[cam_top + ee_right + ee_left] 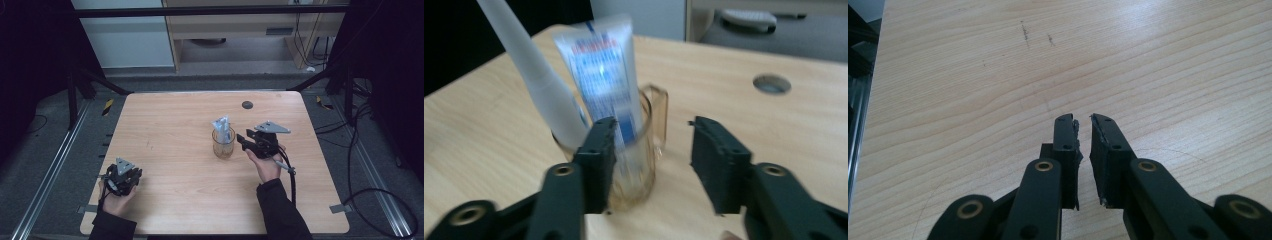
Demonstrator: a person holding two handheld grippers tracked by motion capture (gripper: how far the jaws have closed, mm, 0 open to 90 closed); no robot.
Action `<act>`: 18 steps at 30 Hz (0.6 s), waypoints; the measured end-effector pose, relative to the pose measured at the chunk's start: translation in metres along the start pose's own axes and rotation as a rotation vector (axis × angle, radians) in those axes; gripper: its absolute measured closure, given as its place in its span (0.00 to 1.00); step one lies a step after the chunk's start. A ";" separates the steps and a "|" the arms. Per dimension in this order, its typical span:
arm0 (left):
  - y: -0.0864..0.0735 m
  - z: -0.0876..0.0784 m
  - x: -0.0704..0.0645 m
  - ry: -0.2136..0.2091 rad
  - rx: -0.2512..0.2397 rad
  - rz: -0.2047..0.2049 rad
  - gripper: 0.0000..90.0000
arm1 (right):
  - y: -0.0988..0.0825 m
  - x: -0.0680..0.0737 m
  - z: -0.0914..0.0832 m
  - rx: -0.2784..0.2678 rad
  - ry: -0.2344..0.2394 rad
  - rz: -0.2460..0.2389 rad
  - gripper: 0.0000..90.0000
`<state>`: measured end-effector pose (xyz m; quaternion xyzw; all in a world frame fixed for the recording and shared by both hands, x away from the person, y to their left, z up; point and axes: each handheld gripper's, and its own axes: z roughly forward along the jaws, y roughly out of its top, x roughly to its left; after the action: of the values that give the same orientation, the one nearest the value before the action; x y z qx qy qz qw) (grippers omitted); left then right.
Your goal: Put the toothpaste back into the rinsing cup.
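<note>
One clear amber-tinted glass mug [223, 144] standing upright a little right of the middle of the pale wood-grain surface [175, 150]. Inside it, two things, both leaning: one white-and-blue soft plastic toothpaste tube [604, 75] with a flat crimped top, and one white, smooth, tapering toothbrush handle [539, 85] beside it. One small handle [659, 115] on the mug's side, seen in the right gripper view.

Two black hand-held grippers, one per hand. Right gripper [243, 140] just beside the mug on its right, black jaws spread with a clear gap, nothing pinched; in its own view [651, 160] one jaw crossing in front of the glass wall, the other off to the side over bare wood. Whether that near jaw touches the glass, cannot tell; view slightly blurred. Left gripper [131, 176] near the front left corner, well apart from the mug; in its own view [1084, 160] jaws nearly together, a narrow slit left between worn, ragged pads, nothing between them.

One round dark hole [247, 104] near the far edge of the surface. Plenty of bare wood on the left half and along the front edge; a few faint dark scratches [1025, 35] ahead of the left gripper. Rounded corners, dark floor and metal rails around.
</note>
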<state>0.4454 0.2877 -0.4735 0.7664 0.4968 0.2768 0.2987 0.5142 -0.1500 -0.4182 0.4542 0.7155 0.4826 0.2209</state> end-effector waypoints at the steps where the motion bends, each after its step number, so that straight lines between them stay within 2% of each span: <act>1: 0.000 0.000 0.000 -0.006 -0.001 -0.004 0.89 | -0.005 -0.003 -0.003 0.016 -0.001 -0.003 0.51; 5: -0.001 0.001 0.001 -0.027 0.002 -0.013 0.88 | -0.028 -0.013 -0.017 0.081 0.007 -0.010 0.35; 10: -0.002 0.002 0.001 -0.037 0.006 -0.007 0.85 | -0.057 -0.027 -0.036 0.147 -0.016 -0.025 0.21; 14: -0.003 0.005 0.001 -0.054 0.010 -0.007 0.81 | -0.076 -0.037 -0.050 0.161 -0.041 -0.010 0.15; 18: -0.005 0.005 0.002 -0.060 0.014 -0.009 0.77 | -0.084 -0.044 -0.060 0.160 -0.067 -0.002 0.13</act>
<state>0.4472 0.2900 -0.4803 0.7741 0.4931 0.2488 0.3093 0.4540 -0.2275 -0.4723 0.4858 0.7443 0.4084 0.2081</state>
